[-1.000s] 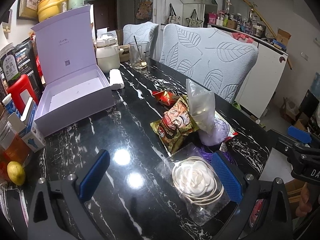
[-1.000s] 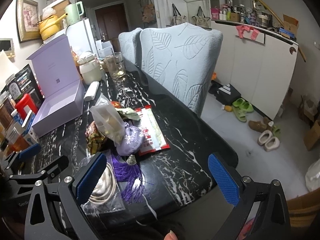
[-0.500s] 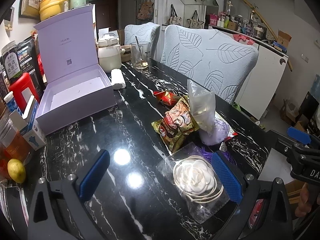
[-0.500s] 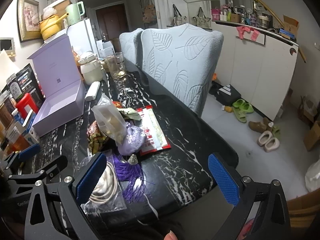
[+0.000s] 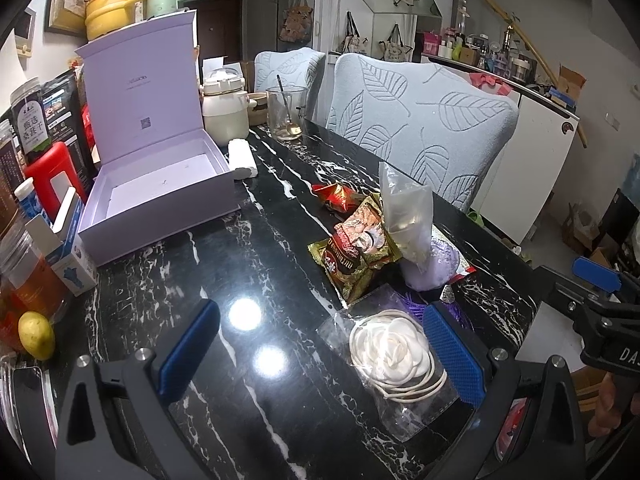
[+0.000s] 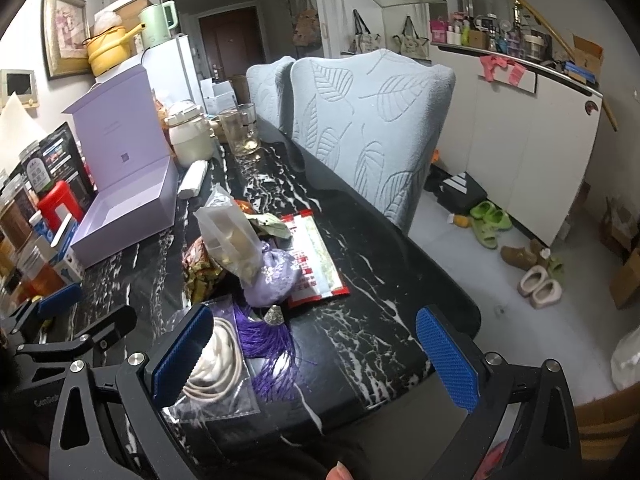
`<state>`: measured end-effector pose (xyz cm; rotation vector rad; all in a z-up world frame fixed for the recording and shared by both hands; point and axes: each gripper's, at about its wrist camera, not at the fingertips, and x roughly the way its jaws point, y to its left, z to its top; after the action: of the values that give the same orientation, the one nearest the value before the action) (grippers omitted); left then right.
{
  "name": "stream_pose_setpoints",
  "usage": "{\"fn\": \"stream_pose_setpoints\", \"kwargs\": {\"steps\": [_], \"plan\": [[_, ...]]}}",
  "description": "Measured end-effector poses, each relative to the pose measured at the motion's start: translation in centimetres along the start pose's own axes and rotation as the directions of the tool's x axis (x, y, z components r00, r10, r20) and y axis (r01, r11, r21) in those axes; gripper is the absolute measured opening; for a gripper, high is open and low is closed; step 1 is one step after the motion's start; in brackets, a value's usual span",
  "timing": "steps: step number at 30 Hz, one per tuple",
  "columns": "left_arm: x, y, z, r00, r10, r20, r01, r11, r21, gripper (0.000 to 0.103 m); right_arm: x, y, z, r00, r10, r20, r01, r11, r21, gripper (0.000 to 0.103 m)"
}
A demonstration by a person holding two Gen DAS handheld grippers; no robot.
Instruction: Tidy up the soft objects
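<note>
A clear bag with a white fabric flower lies on the black marble table, just inside the right finger of my open left gripper. Behind it sit a lilac pouch with a purple tassel, a clear packet, gold snack packets and a red wrapper. The open lilac box stands at the far left. My right gripper is open over the table's near corner, with the flower bag by its left finger.
Jars, cartons and a lemon crowd the left edge. A white pot, a glass with a spoon and a white roll stand behind the box. Two leaf-patterned chairs line the far side. Shoes lie on the floor.
The left wrist view has shifted slightly, so the lilac box sits a little further right. Both grippers stay open and the objects on the table have not moved.
</note>
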<state>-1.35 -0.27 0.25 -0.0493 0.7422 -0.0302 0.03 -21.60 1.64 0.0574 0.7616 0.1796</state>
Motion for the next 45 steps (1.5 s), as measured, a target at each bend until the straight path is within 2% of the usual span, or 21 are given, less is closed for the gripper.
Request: {"fn": "stream_pose_setpoints", "kwargs": {"steps": [16,25,31,39,45], "plan": [[-0.9,0.0,-0.9,1.000,-0.027,0.013,0.027,0.999,-0.037,0.103,-1.2,-0.4,-0.7,0.999,0.016,0.029,-0.015,0.999,-0.032,0.103],[-0.4,-0.2,-2.1,0.999,-0.050,-0.006,0.050,0.997,-0.065,0.103,-0.1,-1.1,-2.0,0.998,0.058,0.004,-0.058,0.997,-0.051,0.103],[0.6,-0.5,-2.7,0.997,-0.070,-0.040,0.066,0.994,-0.084,0.103,1.5,-1.8,-2.6,0.994,0.103,-0.022,-0.104,0.993,-0.049,0.103],[3.8,-2.3,-2.7,0.989,-0.088,-0.117,0.079,0.993,-0.084,0.103,3.5,-3.0,-3.0,0.991,0.120,-0.058,-0.123,0.991,-0.049,0.103],[6.7,-3.5,-2.5,0.973,-0.125,-0.195,0.108,0.990,-0.096,0.103,4.5,-4.2,-2.8,0.992,0.101,-0.078,-0.104,0.994,-0.043,0.103]]}}
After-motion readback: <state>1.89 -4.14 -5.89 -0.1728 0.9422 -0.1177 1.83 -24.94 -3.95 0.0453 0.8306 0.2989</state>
